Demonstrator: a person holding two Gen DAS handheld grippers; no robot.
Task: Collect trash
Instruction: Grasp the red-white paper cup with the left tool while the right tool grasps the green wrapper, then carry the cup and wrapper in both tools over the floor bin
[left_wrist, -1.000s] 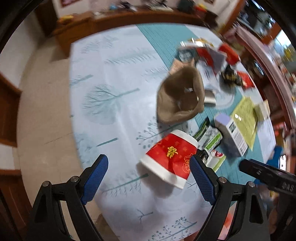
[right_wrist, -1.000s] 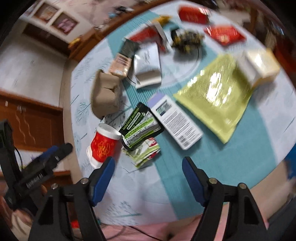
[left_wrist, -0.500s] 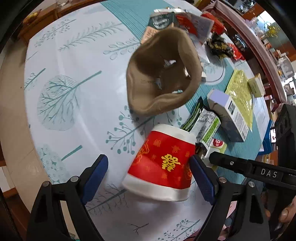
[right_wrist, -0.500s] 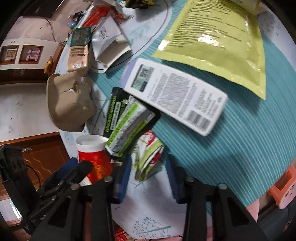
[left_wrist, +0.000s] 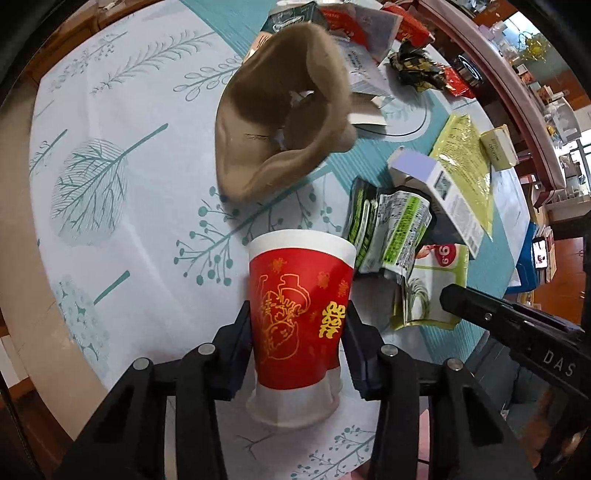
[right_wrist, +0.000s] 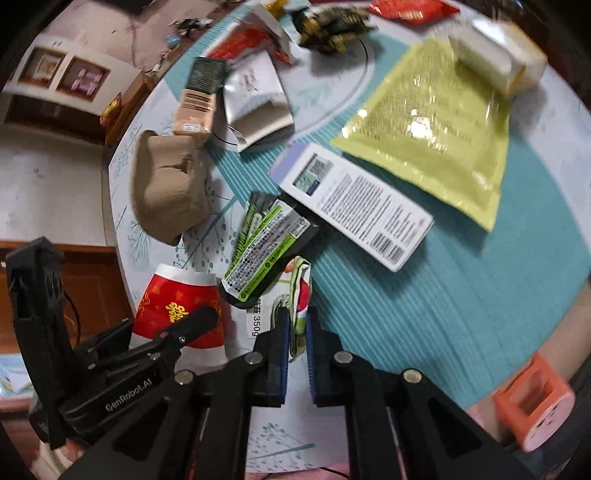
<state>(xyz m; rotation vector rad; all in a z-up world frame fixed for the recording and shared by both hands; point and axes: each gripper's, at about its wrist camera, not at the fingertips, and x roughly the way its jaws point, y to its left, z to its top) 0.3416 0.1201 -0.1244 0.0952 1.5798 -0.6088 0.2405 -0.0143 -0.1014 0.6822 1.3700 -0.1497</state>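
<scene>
Trash lies scattered over a tabletop (left_wrist: 122, 155) covered with a pale cloth printed with teal trees. Low in the middle of the left wrist frame, the left tongs (left_wrist: 295, 332) have just been closing and now grasp a red paper cup (left_wrist: 295, 317) with gold figures, their pads pressed against its two sides. Above the cup lies a crumpled brown paper bag (left_wrist: 266, 122); to its right, touching it, lies a green-and-black wrapper (left_wrist: 391, 232), which overlaps a white and green packet (left_wrist: 432, 288). In the right wrist frame, the right tongs (right_wrist: 297, 332), low at centre, have just been closing and are clenched on that packet's edge (right_wrist: 300, 295). Further up and right lie a white printed box (right_wrist: 354, 206) and a yellow-green pouch (right_wrist: 432, 136).
</scene>
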